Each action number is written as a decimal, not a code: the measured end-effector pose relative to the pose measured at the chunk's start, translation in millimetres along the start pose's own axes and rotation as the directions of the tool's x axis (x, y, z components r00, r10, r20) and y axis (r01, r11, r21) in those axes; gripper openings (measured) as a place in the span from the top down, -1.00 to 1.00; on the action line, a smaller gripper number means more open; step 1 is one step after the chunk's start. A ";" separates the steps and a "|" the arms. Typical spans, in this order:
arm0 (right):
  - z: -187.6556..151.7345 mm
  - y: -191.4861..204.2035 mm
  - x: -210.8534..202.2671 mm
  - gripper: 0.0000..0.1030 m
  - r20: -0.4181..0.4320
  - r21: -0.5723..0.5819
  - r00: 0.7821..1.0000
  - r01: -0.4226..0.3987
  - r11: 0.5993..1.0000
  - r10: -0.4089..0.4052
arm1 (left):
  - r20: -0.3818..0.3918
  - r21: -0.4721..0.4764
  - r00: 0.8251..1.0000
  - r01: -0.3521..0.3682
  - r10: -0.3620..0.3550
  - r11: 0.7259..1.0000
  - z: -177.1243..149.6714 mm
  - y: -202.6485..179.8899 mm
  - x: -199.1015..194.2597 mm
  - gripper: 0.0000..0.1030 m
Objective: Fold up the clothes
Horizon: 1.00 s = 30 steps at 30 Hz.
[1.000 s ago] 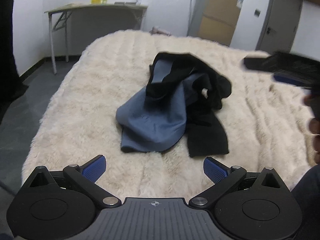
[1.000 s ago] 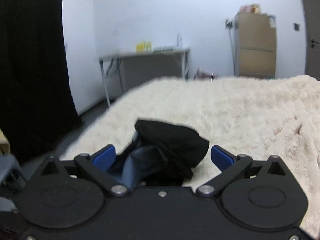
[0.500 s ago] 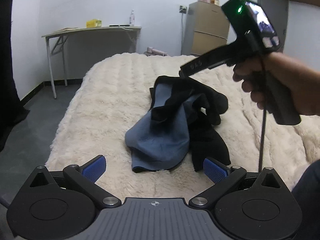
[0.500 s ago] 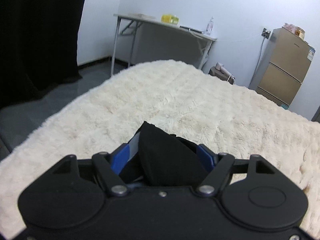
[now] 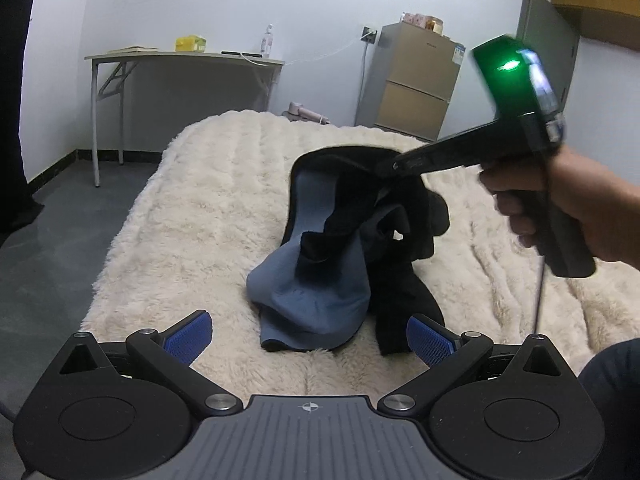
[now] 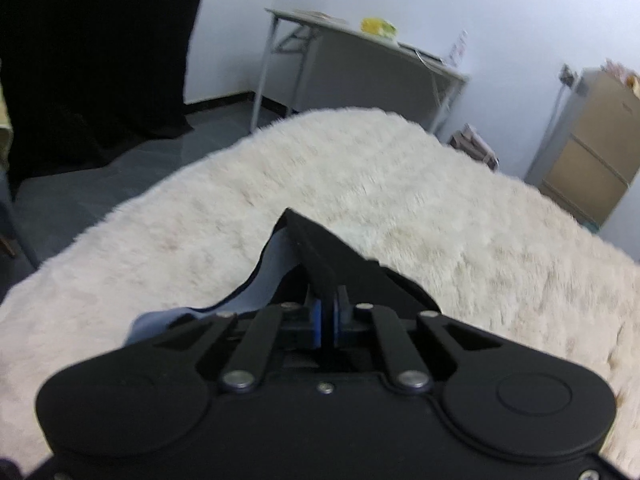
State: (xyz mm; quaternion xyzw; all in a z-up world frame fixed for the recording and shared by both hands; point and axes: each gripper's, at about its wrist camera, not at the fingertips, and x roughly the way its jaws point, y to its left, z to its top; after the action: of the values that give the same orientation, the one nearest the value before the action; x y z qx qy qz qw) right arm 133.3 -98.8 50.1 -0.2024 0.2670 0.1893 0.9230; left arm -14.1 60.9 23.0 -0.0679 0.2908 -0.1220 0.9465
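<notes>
We pinch the black-and-blue garment mid-bed, lifting its top edge.
Right gripper clamps black fabric; left gripper hangs spread; cream fleece blanket lies bare around. Only our left view shows the trailing heap.

The right gripper, wide open a second ago, now pinches the garment's black edge and lifts it off the blanket.
</notes>
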 end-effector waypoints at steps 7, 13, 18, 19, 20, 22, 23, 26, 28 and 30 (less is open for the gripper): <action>26.7 8.0 -61.3 0.93 0.135 -0.047 0.989 -0.055 0.997 0.061 | 0.010 -0.029 1.000 -0.013 0.013 1.000 0.8 6.0 -3.4 -0.99; 54.6 7.1 -115.7 0.93 0.248 -0.077 0.964 -0.075 0.994 0.092 | 0.011 -0.040 1.000 -0.021 0.021 0.999 1.8 10.1 -4.7 -0.99; 75.2 -13.7 -158.7 0.93 0.345 -0.051 0.936 -0.060 0.997 0.074 | 0.007 -0.039 1.000 -0.025 0.025 0.999 1.9 11.8 -3.2 -0.99; 77.9 -21.4 -166.9 0.93 0.366 -0.037 0.929 -0.045 0.998 0.055 | 0.006 -0.038 1.000 -0.026 0.026 0.999 1.6 12.1 -2.8 -0.99; 78.3 -24.8 -169.7 0.93 0.373 -0.032 0.927 -0.040 0.999 0.049 | 0.005 -0.036 1.000 -0.027 0.027 0.999 1.3 12.2 -2.2 -0.99; 80.6 -49.1 -186.0 0.93 0.411 0.015 0.911 0.004 1.000 -0.010 | 0.003 -0.033 1.000 -0.030 0.030 0.999 1.2 11.9 -1.3 -0.99; 77.8 -62.0 -189.7 0.93 0.418 0.046 0.908 0.021 0.999 -0.039 | 0.003 -0.033 1.000 -0.030 0.030 0.999 1.2 12.1 -0.9 -0.99; 61.9 -94.4 -188.8 0.93 0.399 0.129 0.906 0.097 0.987 -0.141 | -0.001 -0.031 1.000 -0.029 0.029 0.999 0.6 11.7 0.7 -0.99; 42.1 -110.0 -170.1 0.93 0.340 0.164 0.921 0.140 0.977 -0.189 | -0.007 -0.022 1.000 -0.030 0.030 0.999 -0.6 10.5 2.9 -0.99; 18.1 -122.6 -143.4 0.93 0.262 0.204 0.935 0.187 0.961 -0.238 | -0.019 -0.011 0.999 -0.035 0.035 0.999 -3.1 8.5 6.6 -0.99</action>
State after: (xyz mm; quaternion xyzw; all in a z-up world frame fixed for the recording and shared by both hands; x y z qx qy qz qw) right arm 84.3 -228.6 179.3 -0.1185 0.1241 0.0909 0.9810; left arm -9.0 67.1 15.2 -0.0668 0.3015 -0.1044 0.9454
